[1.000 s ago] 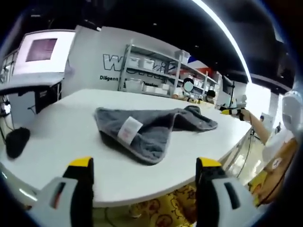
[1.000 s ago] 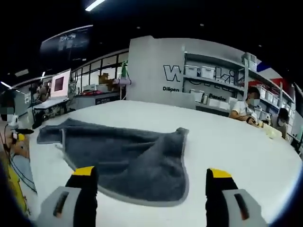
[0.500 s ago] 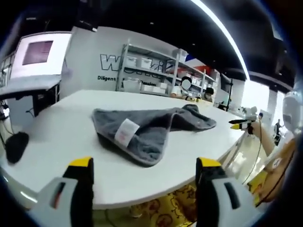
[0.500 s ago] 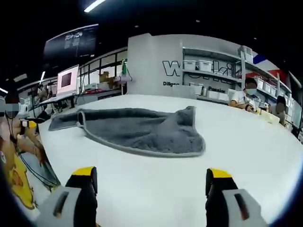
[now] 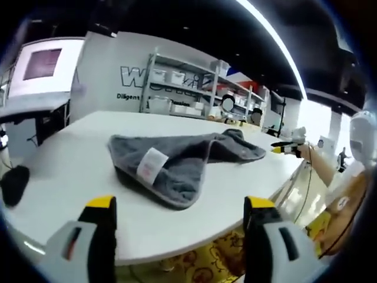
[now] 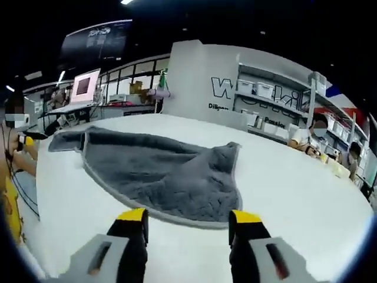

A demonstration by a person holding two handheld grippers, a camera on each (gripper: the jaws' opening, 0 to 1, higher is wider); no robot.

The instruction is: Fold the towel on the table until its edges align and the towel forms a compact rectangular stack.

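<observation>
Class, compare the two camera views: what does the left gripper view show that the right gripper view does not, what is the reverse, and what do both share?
Left gripper view: a white label on the towel, a dark object on the table.
Right gripper view: the towel's pale-edged near hem.
Both: the grey towel crumpled on the white table, shelving behind.

Wall (image 6: 194, 76) lettering starts "W" (rest hidden) — smaller text unreadable.
</observation>
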